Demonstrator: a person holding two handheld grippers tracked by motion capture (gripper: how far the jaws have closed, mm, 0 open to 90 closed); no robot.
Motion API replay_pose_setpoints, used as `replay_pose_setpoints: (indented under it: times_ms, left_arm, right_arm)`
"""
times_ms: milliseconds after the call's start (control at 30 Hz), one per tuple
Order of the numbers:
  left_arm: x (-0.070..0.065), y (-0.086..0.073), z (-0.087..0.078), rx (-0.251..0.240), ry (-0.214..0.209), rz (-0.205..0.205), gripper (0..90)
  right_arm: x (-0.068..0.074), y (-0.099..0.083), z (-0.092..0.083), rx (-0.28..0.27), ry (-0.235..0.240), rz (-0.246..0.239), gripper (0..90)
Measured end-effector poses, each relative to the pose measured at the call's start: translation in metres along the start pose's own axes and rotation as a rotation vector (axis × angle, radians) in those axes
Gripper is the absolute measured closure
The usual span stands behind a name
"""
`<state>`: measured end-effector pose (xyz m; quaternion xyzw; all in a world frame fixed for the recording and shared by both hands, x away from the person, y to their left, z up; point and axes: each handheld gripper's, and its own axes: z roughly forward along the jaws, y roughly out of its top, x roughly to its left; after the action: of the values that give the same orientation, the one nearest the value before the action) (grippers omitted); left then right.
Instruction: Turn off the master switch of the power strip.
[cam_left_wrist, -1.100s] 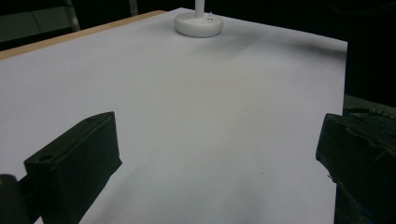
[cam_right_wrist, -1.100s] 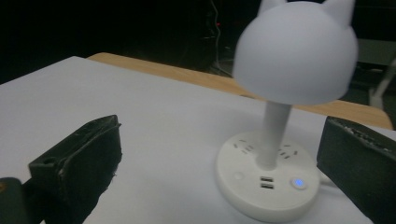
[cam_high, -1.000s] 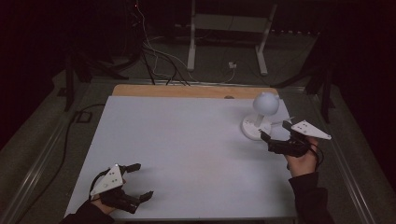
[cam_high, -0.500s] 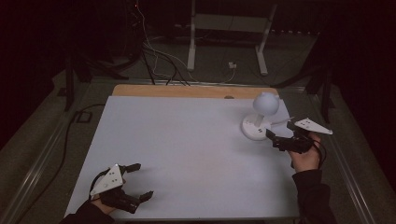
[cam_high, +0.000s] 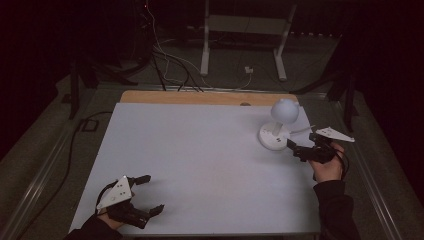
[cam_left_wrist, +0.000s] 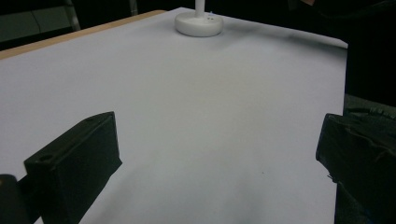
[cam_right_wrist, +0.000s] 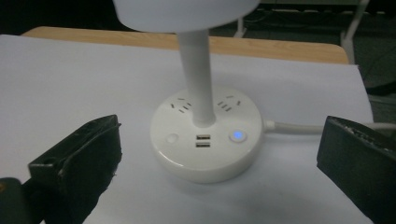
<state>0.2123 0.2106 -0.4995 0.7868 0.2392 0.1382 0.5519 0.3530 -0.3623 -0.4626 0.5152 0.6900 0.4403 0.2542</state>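
Now the right gripper (cam_high: 299, 149) has backed slightly off the lamp (cam_right_wrist: 208, 135), jaws wide and empty, leaving its round base just ahead between them, so the lit button seems pressed; the left gripper (cam_high: 146, 194) rests wide open.

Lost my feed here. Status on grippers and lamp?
Right gripper open, just short of lamp base. Left gripper open, idle at near table edge. Blue button light on. Nothing between.

Both hand-held grippers are black, each topped by a pale grey three-cornered plate: the left gripper (cam_high: 137, 196) and the right gripper (cam_high: 296, 148). Their jaws are blocky, matte black, with small holes. The person wears dark sleeves (cam_high: 336, 210).
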Motion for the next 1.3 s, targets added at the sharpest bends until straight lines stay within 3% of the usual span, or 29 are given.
replay_pose_setpoints:
  times_ms: [133,400,500,567,600,700,767,967,1100,1300]
  left_arm:
    - [0.000,0.000,0.000,0.000,-0.001,0.001,0.2]
    - [0.000,0.000,0.000,0.000,-0.001,0.001,0.2]
    - [0.000,0.000,0.000,0.001,-0.002,0.002,0.2]
    - [0.000,0.000,0.000,0.000,-0.001,0.000,0.2]
    - [0.000,0.000,0.000,0.000,-0.001,0.000,0.2]
    - [0.000,0.000,0.000,-0.001,-0.001,0.000,0.2]
    - [0.000,0.000,0.000,-0.001,-0.002,0.000,0.2]
    - [0.000,0.000,0.000,-0.002,-0.002,-0.001,0.2]
    - [0.000,0.000,0.000,-0.001,-0.002,-0.001,0.2]
    - [0.000,0.000,0.000,-0.002,-0.005,0.004,0.2]
  right_arm:
    - [-0.001,-0.003,0.005,0.024,-0.028,0.005,0.0]
    - [-0.002,-0.008,0.013,0.080,-0.049,0.067,0.0]
    - [-0.001,-0.010,0.013,0.106,-0.071,0.074,7.2]
    - [0.000,-0.010,0.013,0.123,-0.084,0.089,18.2]
    - [0.000,-0.010,0.013,0.123,-0.084,0.089,18.2]
    - [0.000,-0.010,0.013,0.121,-0.104,0.126,37.3]
    - [0.000,-0.010,0.013,0.118,-0.106,0.134,45.1]
    - [0.002,-0.010,0.014,0.115,-0.133,0.120,55.4]
    - [0.002,-0.009,0.014,0.108,-0.126,0.132,63.4]
    - [0.002,-0.008,0.016,0.129,-0.166,0.120,82.6]
